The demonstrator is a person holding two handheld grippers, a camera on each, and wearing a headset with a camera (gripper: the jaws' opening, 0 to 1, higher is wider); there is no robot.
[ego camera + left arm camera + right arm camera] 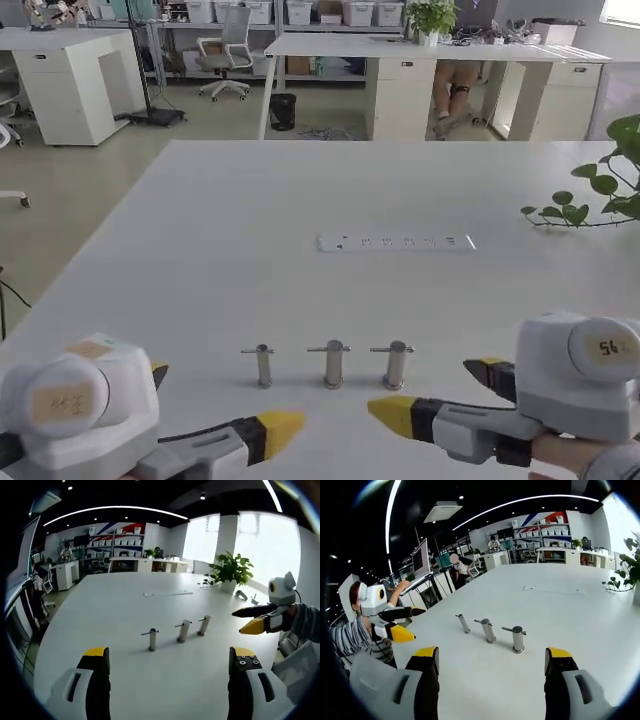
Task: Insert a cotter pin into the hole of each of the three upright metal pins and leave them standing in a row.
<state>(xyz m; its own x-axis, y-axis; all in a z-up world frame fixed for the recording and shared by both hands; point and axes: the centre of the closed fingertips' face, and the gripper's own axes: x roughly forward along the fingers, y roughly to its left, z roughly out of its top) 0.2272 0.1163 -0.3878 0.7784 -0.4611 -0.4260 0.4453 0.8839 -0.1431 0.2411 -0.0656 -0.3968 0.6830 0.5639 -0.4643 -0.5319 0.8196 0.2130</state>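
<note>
Three metal pins stand upright in a row on the near part of the white table (pixel 200 260): the left pin (pixel 263 368), the middle pin (pixel 333 368) and the right pin (pixel 395 368), spaced apart, each with a cotter pin (pixel 318 348) lying crosswise through its top. The left gripper (pixel 218 400) sits near and left of the row, the right gripper (pixel 435 390) near and right of it, both with jaws spread wide, holding nothing and clear of the pins. Farther off on the table lies a white power strip (pixel 395 242), and a leafy plant (pixel 600 195) reaches in at the far right
</note>
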